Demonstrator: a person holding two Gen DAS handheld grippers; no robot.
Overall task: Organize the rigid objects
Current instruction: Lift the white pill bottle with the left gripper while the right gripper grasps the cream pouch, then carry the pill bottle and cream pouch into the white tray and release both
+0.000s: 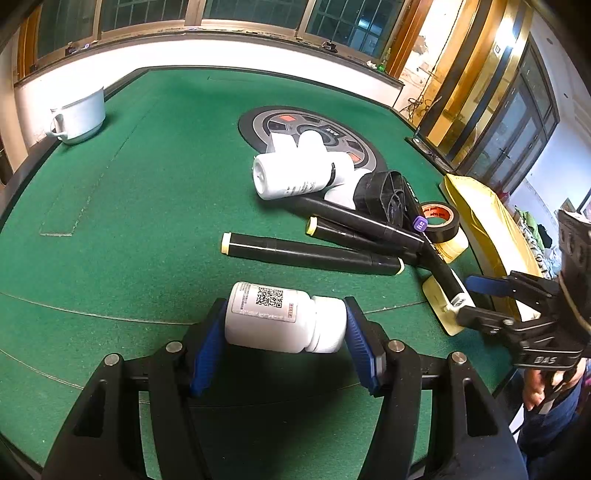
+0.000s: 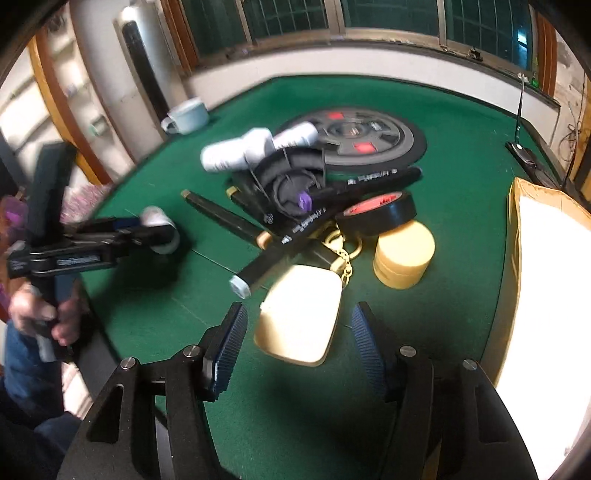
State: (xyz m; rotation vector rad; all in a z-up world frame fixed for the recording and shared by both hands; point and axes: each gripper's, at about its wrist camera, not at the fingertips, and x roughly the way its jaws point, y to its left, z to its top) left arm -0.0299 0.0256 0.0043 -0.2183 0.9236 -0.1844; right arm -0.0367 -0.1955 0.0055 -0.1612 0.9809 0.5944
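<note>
A green felt table (image 1: 147,177) stood below dark windows (image 1: 236,11), a white cup (image 1: 79,114) near its far-left corner. The left gripper (image 1: 286,325) clamped a white bottle (image 1: 284,319); the right gripper (image 2: 299,332), jaws apart, straddled a cream tag (image 2: 299,317).

Lived-in home room, likely game or sitting room: green felt mahjong-style table (image 1: 155,192) with round control panel (image 1: 295,129) at centre; barred windows (image 1: 251,11) in wooden frames behind table; gold-framed glass doors (image 1: 509,92) to right of table; white mug (image 1: 79,112) at table's far left corner
</note>
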